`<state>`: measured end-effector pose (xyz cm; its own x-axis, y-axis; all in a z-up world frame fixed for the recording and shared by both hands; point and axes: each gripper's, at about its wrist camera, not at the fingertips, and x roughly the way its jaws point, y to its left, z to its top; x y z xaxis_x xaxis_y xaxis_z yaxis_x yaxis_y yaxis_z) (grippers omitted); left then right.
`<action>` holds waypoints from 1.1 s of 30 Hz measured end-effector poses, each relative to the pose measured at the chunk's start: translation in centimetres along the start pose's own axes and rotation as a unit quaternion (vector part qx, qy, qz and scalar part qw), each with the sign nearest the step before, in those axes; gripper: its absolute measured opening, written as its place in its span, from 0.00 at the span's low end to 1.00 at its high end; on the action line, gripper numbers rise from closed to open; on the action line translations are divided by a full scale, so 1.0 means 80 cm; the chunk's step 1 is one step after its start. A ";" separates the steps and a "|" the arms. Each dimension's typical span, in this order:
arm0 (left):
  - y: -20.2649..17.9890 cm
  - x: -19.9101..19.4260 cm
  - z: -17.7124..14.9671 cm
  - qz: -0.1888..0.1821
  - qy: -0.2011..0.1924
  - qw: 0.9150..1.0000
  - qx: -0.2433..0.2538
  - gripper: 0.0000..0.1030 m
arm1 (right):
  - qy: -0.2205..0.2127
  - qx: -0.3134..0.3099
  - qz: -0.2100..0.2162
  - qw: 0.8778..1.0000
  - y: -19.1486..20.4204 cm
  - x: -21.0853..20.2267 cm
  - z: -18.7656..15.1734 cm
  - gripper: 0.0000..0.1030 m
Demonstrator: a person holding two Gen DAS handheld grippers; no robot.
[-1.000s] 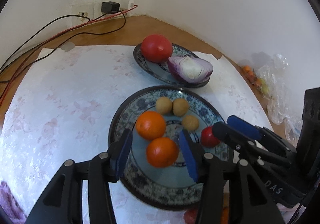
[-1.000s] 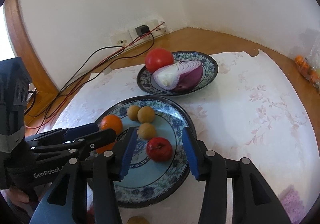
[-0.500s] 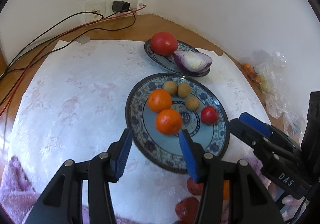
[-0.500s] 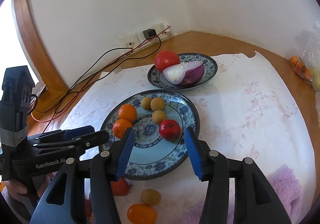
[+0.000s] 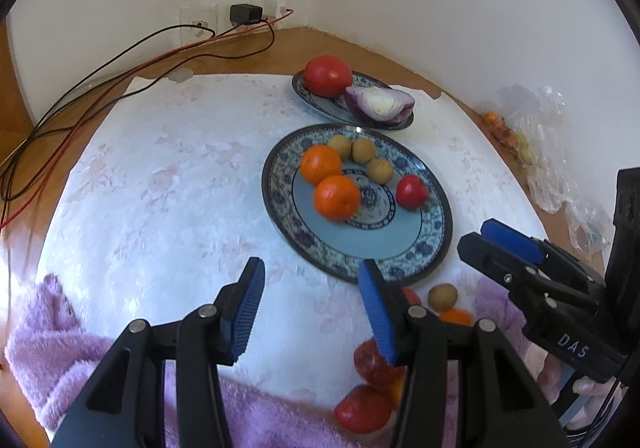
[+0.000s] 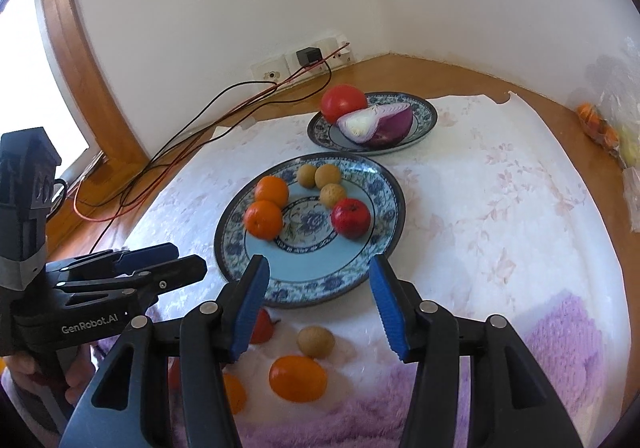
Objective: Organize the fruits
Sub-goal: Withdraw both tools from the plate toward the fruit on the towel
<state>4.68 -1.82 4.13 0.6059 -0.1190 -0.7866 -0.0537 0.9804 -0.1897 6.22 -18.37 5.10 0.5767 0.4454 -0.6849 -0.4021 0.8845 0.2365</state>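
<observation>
Where two white walls meet in a corner, a wooden table (image 6: 460, 76) is seen, covered by a glossy white cloth (image 5: 168, 188) with a faint floral print; a fluffy purple towel (image 5: 48, 352) lies at its near edge. Black and red cables (image 5: 100, 88) are trailed from a wall socket (image 5: 244, 13). On a round blue-patterned plate (image 6: 356, 272) two oranges, three small brown fruits and a red fruit (image 6: 351, 217) are gathered. More loose fruit, among it an orange (image 6: 297, 378), is left on the cloth nearby. Both left tongs (image 5: 310, 298) and right tongs (image 6: 318, 294) are held spread, gripping nothing.
</observation>
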 end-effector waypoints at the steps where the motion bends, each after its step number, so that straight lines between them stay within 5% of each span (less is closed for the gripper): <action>1: 0.000 -0.001 -0.003 0.000 0.002 1.000 0.000 0.50 | 0.001 -0.001 0.000 1.000 0.000 -0.002 -0.002 0.52; 17: 0.003 -0.014 -0.040 0.010 0.018 1.000 -0.001 0.50 | 0.015 0.001 0.000 1.000 0.000 -0.022 -0.036 0.52; 33: -0.013 -0.040 -0.076 -0.024 0.020 0.999 0.027 0.50 | 0.019 0.010 -0.007 1.000 -0.006 -0.034 -0.060 0.52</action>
<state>-2.03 -3.41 3.24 0.5743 -0.1703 -0.8007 0.0171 0.9804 -0.1962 1.41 -20.69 3.53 0.5543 0.4274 -0.7142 -0.3801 0.8934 0.2397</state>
